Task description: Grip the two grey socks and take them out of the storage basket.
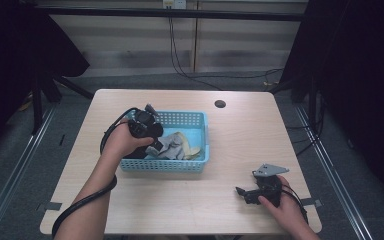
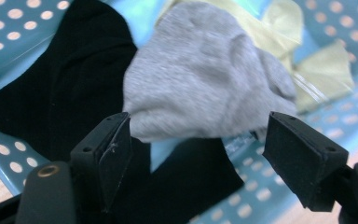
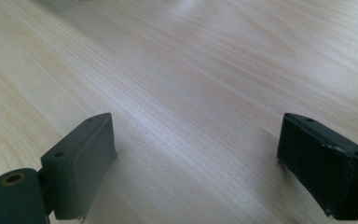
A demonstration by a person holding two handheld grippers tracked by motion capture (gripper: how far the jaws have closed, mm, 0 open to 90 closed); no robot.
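A light blue perforated basket [image 1: 166, 165] stands left of the table's middle and holds a grey sock [image 1: 172, 146], a pale yellow sock [image 1: 192, 149] and a black sock [image 1: 137, 153]. My left gripper [image 1: 154, 142] reaches down into the basket's left part. In the left gripper view it [image 2: 196, 126] stands open, with the grey sock [image 2: 205, 79] just beyond its jaws, lying over the black sock [image 2: 74, 84]; the yellow sock [image 2: 317, 70] is behind them against the basket wall [image 2: 9, 28]. My right gripper [image 1: 241, 192] rests on the table near the front right, open [image 3: 196, 140] over bare wood.
The wooden table [image 1: 240, 145] has a round cable hole [image 1: 220, 104] near its far edge. Dark curtains and stand legs flank the table on both sides. Cables trail across the floor behind it.
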